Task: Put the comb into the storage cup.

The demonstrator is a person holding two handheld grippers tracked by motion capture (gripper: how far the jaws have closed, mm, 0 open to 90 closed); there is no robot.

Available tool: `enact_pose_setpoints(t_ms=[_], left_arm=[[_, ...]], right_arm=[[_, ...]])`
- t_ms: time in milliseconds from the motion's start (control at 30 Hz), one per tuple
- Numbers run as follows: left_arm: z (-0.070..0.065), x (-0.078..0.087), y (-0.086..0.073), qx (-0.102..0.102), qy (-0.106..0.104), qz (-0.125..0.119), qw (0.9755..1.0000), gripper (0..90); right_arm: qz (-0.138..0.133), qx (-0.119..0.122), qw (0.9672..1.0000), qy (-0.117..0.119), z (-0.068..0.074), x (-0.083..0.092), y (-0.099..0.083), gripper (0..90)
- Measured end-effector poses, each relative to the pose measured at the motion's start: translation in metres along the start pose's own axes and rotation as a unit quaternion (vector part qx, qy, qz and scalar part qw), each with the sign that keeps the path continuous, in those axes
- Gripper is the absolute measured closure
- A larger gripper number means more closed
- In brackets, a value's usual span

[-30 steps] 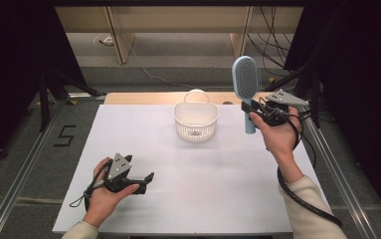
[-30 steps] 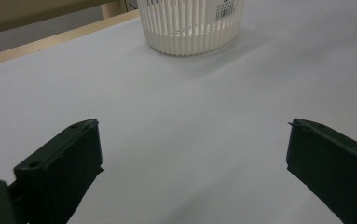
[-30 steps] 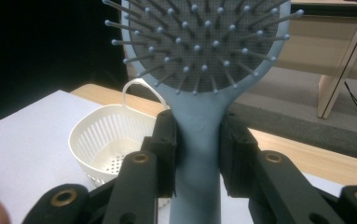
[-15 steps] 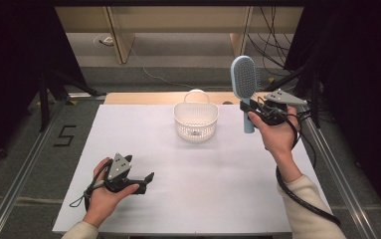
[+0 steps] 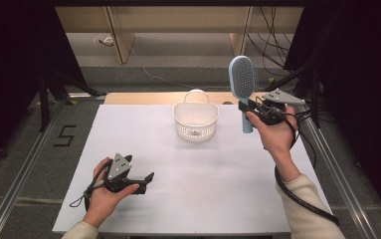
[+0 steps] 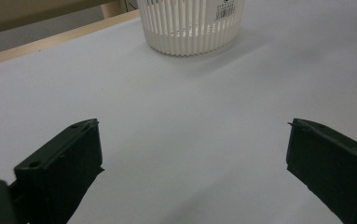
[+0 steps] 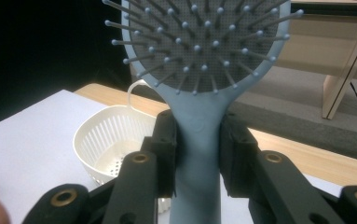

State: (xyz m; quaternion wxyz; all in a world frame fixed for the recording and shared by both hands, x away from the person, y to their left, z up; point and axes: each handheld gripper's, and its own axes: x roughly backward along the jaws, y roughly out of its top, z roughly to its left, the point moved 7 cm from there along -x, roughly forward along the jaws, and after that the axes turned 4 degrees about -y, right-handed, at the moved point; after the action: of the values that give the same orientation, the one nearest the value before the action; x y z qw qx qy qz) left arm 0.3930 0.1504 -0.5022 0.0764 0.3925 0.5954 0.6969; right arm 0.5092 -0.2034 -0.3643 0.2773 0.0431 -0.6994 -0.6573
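Brush work is half done: right gripper (image 5: 251, 110) squeezes the blue plastic hairbrush (image 5: 243, 79) upright beside the white slotted plastic basket (image 5: 195, 121), not yet inside; left gripper (image 5: 145, 180) waits wide open, holding nothing.

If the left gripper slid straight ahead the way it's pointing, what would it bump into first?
Probably the white slatted plastic basket. The left gripper, jaws wide open, points across bare white table toward it, with nothing lying between. The basket sits slightly left of centre, so it might only clip it.

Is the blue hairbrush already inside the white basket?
No, the hairbrush is held upright in the right gripper, in the air beside the basket, not in it.
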Motion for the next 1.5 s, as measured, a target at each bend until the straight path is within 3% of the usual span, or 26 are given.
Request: enact_pose_setpoints(t_ms=[1500], left_arm=[[0.000,0.000,0.000,0.001,-0.002,-0.001,1.0000,2.9]], right_arm=[[-0.007,0.004,0.9999,0.007,0.011,-0.007,0.004,70.9]])
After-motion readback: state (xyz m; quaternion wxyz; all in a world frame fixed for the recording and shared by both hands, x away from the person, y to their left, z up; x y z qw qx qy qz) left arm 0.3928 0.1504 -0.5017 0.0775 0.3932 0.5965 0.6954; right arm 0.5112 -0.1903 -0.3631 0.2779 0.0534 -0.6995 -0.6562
